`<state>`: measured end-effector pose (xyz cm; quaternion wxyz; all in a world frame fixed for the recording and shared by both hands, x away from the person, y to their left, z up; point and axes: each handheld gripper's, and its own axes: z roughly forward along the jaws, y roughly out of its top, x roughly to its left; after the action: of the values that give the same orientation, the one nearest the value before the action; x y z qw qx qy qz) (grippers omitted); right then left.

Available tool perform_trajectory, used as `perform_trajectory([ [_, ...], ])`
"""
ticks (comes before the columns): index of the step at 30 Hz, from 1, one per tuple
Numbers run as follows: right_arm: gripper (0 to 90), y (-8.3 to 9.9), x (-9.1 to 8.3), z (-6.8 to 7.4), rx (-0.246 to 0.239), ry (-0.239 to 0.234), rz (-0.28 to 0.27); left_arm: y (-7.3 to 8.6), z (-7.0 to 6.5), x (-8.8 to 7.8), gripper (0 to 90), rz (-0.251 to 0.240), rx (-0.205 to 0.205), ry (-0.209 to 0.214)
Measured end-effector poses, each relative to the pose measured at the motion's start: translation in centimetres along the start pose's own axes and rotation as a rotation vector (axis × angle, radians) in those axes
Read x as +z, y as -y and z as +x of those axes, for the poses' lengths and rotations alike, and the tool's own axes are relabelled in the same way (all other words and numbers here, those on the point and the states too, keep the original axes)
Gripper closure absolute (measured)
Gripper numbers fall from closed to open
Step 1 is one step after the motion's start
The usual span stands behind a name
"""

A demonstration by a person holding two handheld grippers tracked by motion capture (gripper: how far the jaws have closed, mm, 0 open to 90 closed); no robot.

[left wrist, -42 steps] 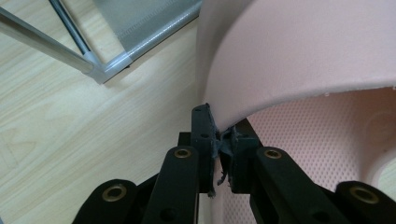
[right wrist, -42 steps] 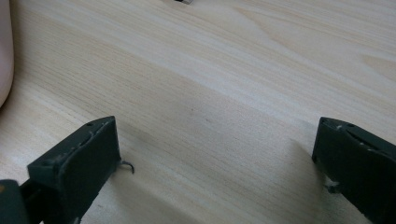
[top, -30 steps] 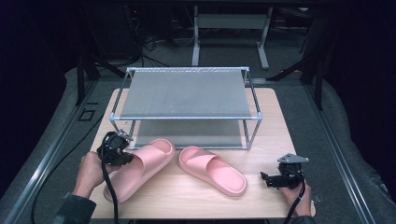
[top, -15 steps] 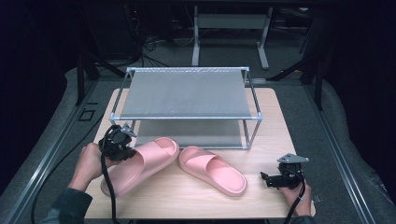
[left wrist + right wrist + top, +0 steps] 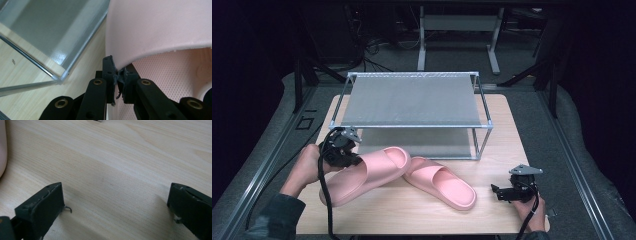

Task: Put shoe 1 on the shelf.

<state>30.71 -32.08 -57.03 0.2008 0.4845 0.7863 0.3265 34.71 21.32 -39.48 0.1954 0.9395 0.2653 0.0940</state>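
Note:
Two pink slippers lie in front of a metal rack (image 5: pixel 412 100). The left slipper (image 5: pixel 367 172) is tilted, its toe end raised toward the rack. My left gripper (image 5: pixel 351 159) is shut on the edge of that slipper's strap (image 5: pixel 155 27), with the black pads (image 5: pixel 110 72) pinching the pink rim. The right slipper (image 5: pixel 442 182) lies flat on the wooden table (image 5: pixel 507 145). Near the table's front right corner my right gripper (image 5: pixel 495 190) rests low and open. Its two jaws stand wide apart over bare wood (image 5: pixel 120 170), and a sliver of the right slipper (image 5: pixel 2 152) shows at the left edge.
The two-tier rack with grey mesh shelves stands at the back of the table; its lower shelf (image 5: pixel 417 142) and front corner (image 5: pixel 60 75) are close to the lifted slipper. Dark floor, cables and a stand surround the table.
My left gripper has risen a little with the left slipper, lifting its strap end off the table. The right gripper and right slipper have stayed put.

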Motion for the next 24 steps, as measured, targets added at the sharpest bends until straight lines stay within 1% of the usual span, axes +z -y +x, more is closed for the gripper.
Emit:
perform_trajectory([
  [2, 0.4, 0.0, -0.1, 0.0, -0.002, -0.001, 0.009, -0.5, -0.1, -0.5, 84.1, -0.009, 0.009, 0.003],
  [3, 0.4, 0.0, -0.1, 0.0, -0.002, -0.001, 0.009, -0.5, -0.1, -0.5, 84.1, -0.009, 0.009, 0.003],
  [4, 0.3, 0.0, 0.0, -0.1, -0.001, -0.015, 0.001, -0.7, -0.1, -0.6, 84.1, -0.009, 0.013, 0.004],
  [5, 0.4, 0.0, 0.0, 0.0, 0.0, 0.0, 0.0, -0.9, -0.2, -0.8, 84.0, -0.003, 0.015, 0.004],
  [6, 0.4, 0.0, -0.1, 0.0, -0.002, -0.001, 0.009, -1.1, -0.2, -0.9, 84.0, -0.003, 0.017, 0.004],
  [7, 0.3, 0.0, 0.0, 0.0, 0.0, 0.0, 0.0, -1.3, -0.3, -1.1, 84.1, -0.001, 0.02, 0.006],
  [8, 0.4, 0.0, -0.1, 0.0, -0.002, -0.002, 0.009, -1.5, -0.3, -1.2, 84.1, 0.003, 0.029, 0.006],
  [9, 0.4, 0.0, 0.0, 0.0, 0.0, 0.0, 0.0, -1.8, -0.3, -1.6, 84.1, 0.003, 0.035, 0.004],
  [11, 0.3, 0.0, 0.0, 0.0, 0.0, 0.0, 0.0, -2.0, -0.3, -1.8, 84.0, 0.002, 0.037, 0.003],
  [12, 0.4, 0.0, -0.1, 0.0, -0.002, -0.001, 0.009, -2.2, -0.3, -2.0, 84.1, 0.002, 0.04, 0.002],
  [13, 0.4, 0.0, 0.0, 0.0, 0.0, 0.0, 0.0, -2.4, -0.3, -2.3, 84.1, -0.001, 0.04, 0.003],
  [14, 0.4, 0.0, 0.0, 0.0, 0.0, 0.0, 0.0, -2.7, -0.3, -2.7, 84.1, -0.01, 0.04, 0.004],
  [17, 0.4, 0.0, 0.0, 0.0, 0.0, 0.0, 0.0, -3.0, -0.3, -3.1, 84.0, -0.014, 0.047, 0.005],
  [18, 0.4, 0.0, -0.1, 0.0, -0.002, -0.002, 0.009, -3.3, -0.3, -3.5, 84.1, -0.014, 0.048, 0.001],
  [22, 0.4, 0.0, 0.0, 0.0, 0.0, -0.001, 0.0, -3.8, -0.2, -4.1, 84.0, -0.018, 0.046, -0.004],
  [23, 0.4, 0.0, 0.0, -0.1, 0.0, -0.017, -0.005, -3.9, -0.2, -4.2, 84.1, -0.018, 0.045, -0.005],
  [24, 0.4, 0.0, 0.0, 0.0, 0.0, -0.003, -0.001, -4.3, 0.0, -4.6, 84.1, -0.023, 0.029, -0.012],
])
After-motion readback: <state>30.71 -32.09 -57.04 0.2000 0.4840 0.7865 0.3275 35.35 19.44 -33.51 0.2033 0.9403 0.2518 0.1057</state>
